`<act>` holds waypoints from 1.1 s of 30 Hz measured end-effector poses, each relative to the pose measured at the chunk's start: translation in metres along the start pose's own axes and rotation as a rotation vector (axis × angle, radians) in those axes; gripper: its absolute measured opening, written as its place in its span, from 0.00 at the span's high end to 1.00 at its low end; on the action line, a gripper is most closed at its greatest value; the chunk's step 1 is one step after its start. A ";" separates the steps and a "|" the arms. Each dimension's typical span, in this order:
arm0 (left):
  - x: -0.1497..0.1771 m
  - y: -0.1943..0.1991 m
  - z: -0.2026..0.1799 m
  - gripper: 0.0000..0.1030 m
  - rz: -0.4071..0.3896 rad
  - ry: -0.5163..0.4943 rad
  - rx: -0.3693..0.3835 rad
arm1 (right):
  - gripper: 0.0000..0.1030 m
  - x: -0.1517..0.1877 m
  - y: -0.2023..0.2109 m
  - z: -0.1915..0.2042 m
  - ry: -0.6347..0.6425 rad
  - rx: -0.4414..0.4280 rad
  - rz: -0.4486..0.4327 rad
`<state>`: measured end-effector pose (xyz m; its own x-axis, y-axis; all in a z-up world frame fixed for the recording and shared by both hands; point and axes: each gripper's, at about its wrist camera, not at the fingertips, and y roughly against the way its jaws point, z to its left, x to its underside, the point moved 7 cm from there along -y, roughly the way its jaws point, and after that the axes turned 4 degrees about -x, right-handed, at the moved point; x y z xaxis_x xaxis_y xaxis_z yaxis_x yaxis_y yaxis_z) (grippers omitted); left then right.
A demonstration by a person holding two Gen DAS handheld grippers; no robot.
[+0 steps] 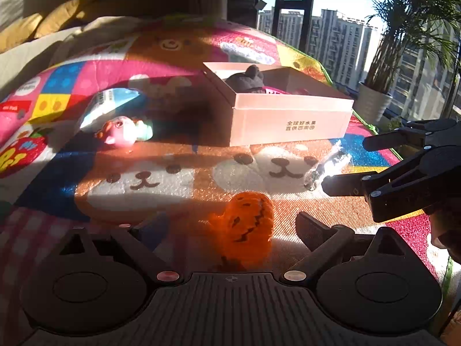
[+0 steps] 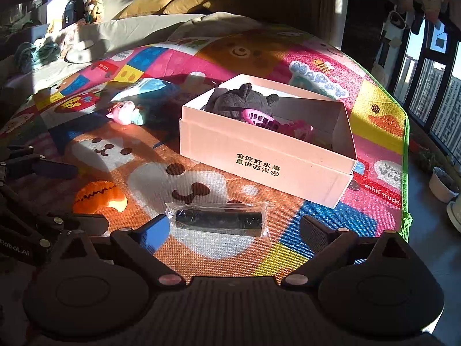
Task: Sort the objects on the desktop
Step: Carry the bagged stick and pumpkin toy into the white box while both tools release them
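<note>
An orange pumpkin toy [image 1: 245, 225] lies on the colourful play mat between the spread fingers of my open left gripper [image 1: 227, 227]; it also shows in the right wrist view [image 2: 99, 196]. A black roll in clear wrap [image 2: 219, 219] lies just ahead of my open right gripper [image 2: 233, 227]; it also shows in the left wrist view [image 1: 328, 164], where the right gripper [image 1: 345, 164] is beside it. A pink cardboard box [image 2: 259, 161] holds a dark plush toy [image 2: 245, 101] and a pink plastic toy [image 2: 265, 119]. A pink figurine [image 1: 121, 132] and a blue-white packet [image 1: 112, 103] lie left of the box.
The mat [image 2: 374, 106] ends at a green edge on the right, with floor and plant pots [image 2: 443, 184] beyond. Cushions [image 2: 161, 5] and soft toys lie at the back. A potted palm [image 1: 374, 103] stands by the window.
</note>
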<state>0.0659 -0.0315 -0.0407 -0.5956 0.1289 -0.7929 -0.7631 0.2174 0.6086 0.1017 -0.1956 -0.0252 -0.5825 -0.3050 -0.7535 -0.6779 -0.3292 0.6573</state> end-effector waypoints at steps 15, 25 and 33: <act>-0.004 -0.014 -0.017 0.29 0.032 -0.103 -0.004 | 0.18 -0.004 0.021 0.007 -0.027 0.004 -0.039; -0.010 0.015 -0.032 0.48 -0.002 -0.212 -0.011 | 0.18 0.003 0.064 0.010 -0.018 0.036 -0.090; -0.107 0.061 -0.053 0.48 -0.245 -0.367 -0.083 | 0.18 -0.070 0.133 -0.016 -0.018 0.089 -0.298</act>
<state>0.0698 -0.0838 0.0823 -0.2777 0.4215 -0.8633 -0.8971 0.2077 0.3900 0.0600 -0.2325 0.1154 -0.3598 -0.1904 -0.9134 -0.8563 -0.3214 0.4043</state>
